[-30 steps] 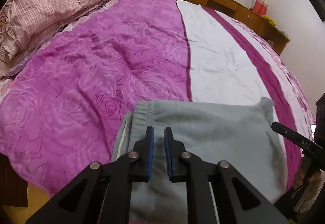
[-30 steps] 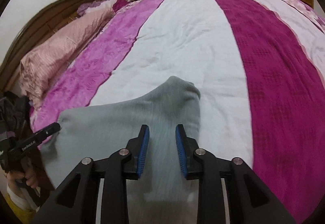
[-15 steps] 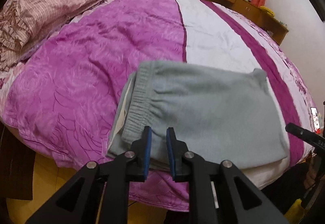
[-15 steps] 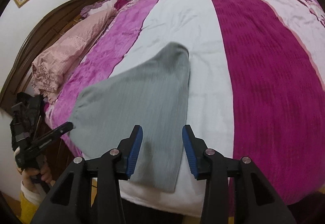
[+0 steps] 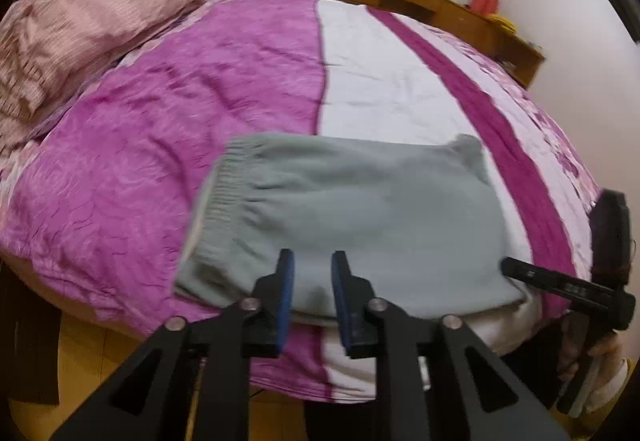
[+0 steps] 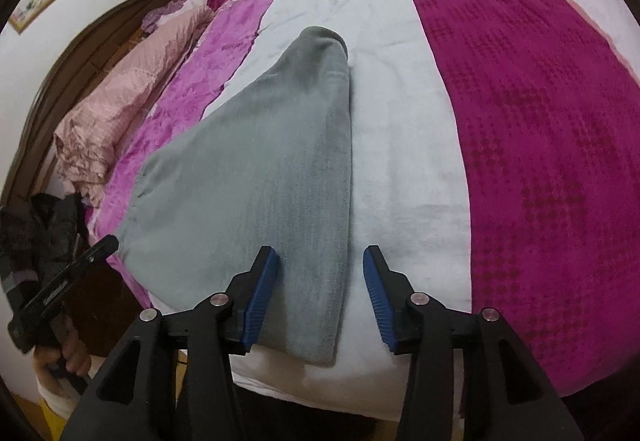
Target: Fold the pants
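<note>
We see the pants [image 5: 360,217], a soft grey fleece garment folded into a flat, roughly four-sided pad, lying on the bed [image 5: 168,129] at its near edge, across the seam where the crinkled magenta satin meets the white band [image 5: 384,89]. Their gathered elastic waistband [image 5: 218,197] forms the pad's left side in the left view; in the right view the pad tapers to a rounded, slightly raised tip [image 6: 320,41] pointing away from the bed's edge. Our left gripper [image 5: 312,281] hangs over the pad's near edge, its blue ribbed pads a narrow gap apart and just widened, with nothing pinched between them. Our right gripper [image 6: 320,289] hovers over the pad's right border, jaws wider and also just opening, the cloth below them but not squeezed. A pink ruffled pillow [image 5: 72,29] lies at the bed's head, and a deep magenta waffle-textured stripe [image 6: 540,121] runs beyond the white band.
</note>
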`<act>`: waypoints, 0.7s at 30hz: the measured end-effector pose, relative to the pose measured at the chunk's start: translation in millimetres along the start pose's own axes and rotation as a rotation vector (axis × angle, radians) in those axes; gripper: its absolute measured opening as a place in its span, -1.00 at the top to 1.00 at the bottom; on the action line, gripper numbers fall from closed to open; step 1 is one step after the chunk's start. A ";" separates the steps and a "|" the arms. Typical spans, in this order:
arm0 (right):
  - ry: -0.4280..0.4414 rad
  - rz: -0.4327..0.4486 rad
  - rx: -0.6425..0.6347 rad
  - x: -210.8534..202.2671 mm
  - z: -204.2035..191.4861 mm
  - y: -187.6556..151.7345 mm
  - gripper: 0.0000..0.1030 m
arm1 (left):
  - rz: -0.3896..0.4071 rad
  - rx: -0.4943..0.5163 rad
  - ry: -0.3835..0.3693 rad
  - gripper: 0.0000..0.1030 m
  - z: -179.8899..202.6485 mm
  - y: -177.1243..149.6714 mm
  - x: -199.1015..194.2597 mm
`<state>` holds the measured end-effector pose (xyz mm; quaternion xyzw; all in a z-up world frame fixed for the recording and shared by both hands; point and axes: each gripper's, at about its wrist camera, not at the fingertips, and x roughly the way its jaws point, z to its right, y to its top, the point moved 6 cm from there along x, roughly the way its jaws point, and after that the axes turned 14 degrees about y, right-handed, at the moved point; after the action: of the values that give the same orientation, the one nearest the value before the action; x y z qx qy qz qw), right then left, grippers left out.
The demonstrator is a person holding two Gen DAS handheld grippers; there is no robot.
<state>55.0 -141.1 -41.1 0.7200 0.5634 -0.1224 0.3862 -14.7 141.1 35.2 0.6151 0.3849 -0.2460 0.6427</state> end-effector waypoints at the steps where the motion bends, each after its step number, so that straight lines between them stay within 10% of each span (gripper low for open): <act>1: 0.003 0.002 0.001 0.2 0.5 -0.4 0.21 | 0.000 0.018 -0.008 0.45 7.5 -0.8 0.2; 16: 0.080 -0.025 0.035 5.2 -3.5 -5.8 -0.09 | -0.073 0.094 0.014 0.39 37.2 -27.1 39.4; 21: 0.145 -0.010 0.080 5.4 -8.1 -4.3 0.35 | -0.089 0.074 0.005 0.37 35.1 -23.6 31.0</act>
<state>50.8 -131.3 -40.8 0.7389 0.5881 -0.0944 0.3149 -8.4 108.7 -5.5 0.6213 0.4043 -0.2866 0.6070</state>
